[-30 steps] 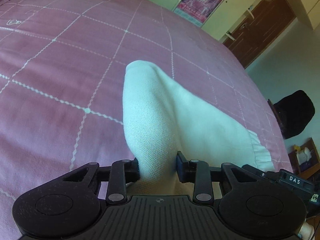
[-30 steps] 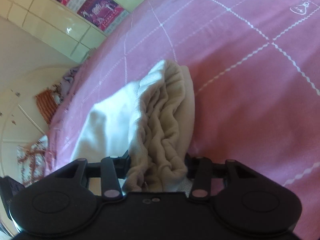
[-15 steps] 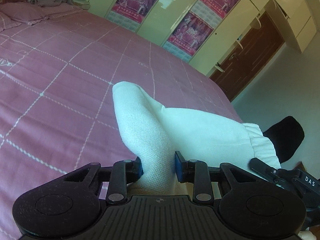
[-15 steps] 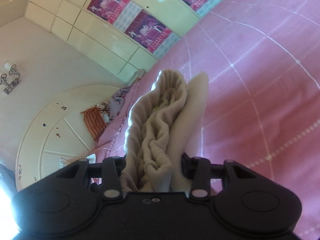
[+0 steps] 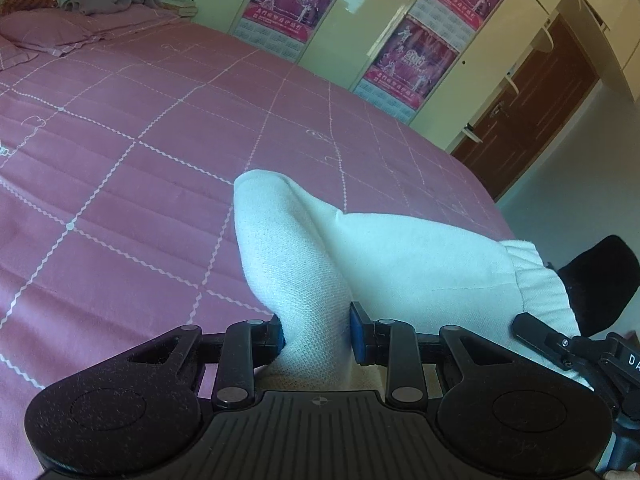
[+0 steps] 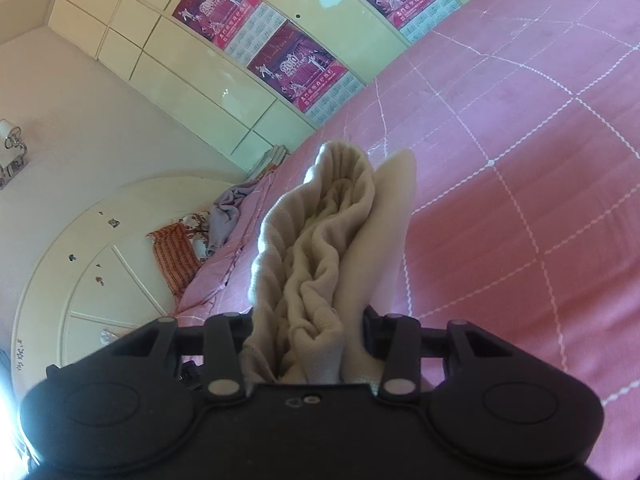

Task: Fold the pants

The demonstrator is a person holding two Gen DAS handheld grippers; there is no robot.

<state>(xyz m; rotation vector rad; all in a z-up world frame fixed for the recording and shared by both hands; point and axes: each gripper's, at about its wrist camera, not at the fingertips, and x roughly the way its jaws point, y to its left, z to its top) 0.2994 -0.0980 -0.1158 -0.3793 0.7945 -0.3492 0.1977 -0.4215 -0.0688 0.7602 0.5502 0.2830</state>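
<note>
Over the bed: both grippers held the white pants [image 5: 400, 264] clear of the pink bedspread [image 5: 120, 184], with a wardrobe wall and its posters [image 5: 408, 64] beyond
Left gripper [image 5: 316, 330]: clenched on a rolled ridge of plain knit fabric, one pad pressing each side; the cloth rose ahead of the jaws into a rounded hump
Right gripper [image 6: 308, 344]: clamped around a thick bunch of gathered, ribbed cloth, most likely the elastic waistband [image 6: 320, 248], which stood up between the jaws in deep folds
Pants, position: slung between the two grips; in the left wrist view the fabric ran to the right as a smooth panel ending at a gathered band just beside the other tool's fingers [image 5: 536, 330]
Contact with bed: from the left wrist view the panel looked lifted off it; what hung beneath could not be seen
Step in hand: judged to be the carry part of a fold, with one edge of the garment picked up at two spots so it can be laid over the rest or moved to open bedspread
Next move calls for: keeping the two grips level and apart so the panel stays taut, lowering onto bare bedspread, and letting go only once the edges line up
Risk: the bulky waistband bunch could unroll unevenly on release
</note>
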